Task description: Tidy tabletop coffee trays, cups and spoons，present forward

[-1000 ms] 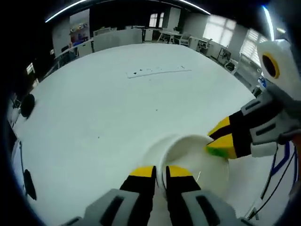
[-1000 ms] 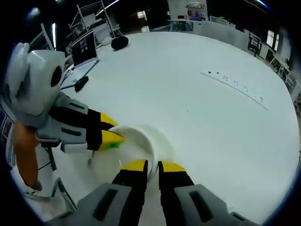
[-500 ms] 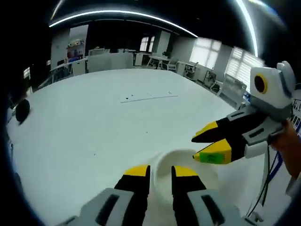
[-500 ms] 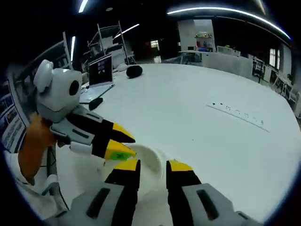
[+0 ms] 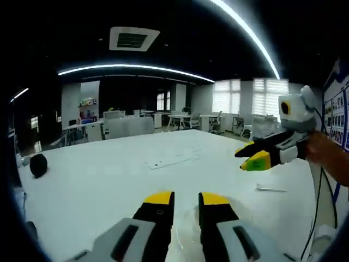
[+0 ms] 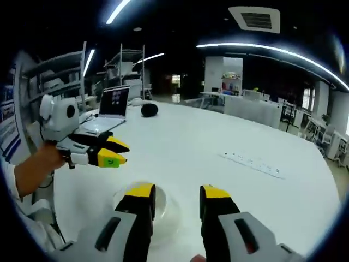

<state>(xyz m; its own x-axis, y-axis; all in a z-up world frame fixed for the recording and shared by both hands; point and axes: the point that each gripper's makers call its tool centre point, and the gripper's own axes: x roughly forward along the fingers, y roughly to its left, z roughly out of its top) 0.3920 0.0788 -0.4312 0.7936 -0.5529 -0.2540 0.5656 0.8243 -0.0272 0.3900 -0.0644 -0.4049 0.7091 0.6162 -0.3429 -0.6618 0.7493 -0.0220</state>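
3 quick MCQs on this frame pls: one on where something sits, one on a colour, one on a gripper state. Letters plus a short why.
1. Where is the white bowl?
A. on the table just ahead of the right gripper's fingers
B. on the laptop
C. held up in the air by the left gripper

2. What colour are the tips of the right gripper?
A. red
B. yellow
C. blue

3. What is the state of the right gripper?
A. shut on the bowl
B. shut on a spoon
C. open, holding nothing

Answers:
1 A: in the right gripper view the bowl rests on the white table below and between the fingers, with the laptop far back at the left.
2 B: both fingertips are yellow over black.
3 C: a wide gap shows between the fingers, with nothing held in it.
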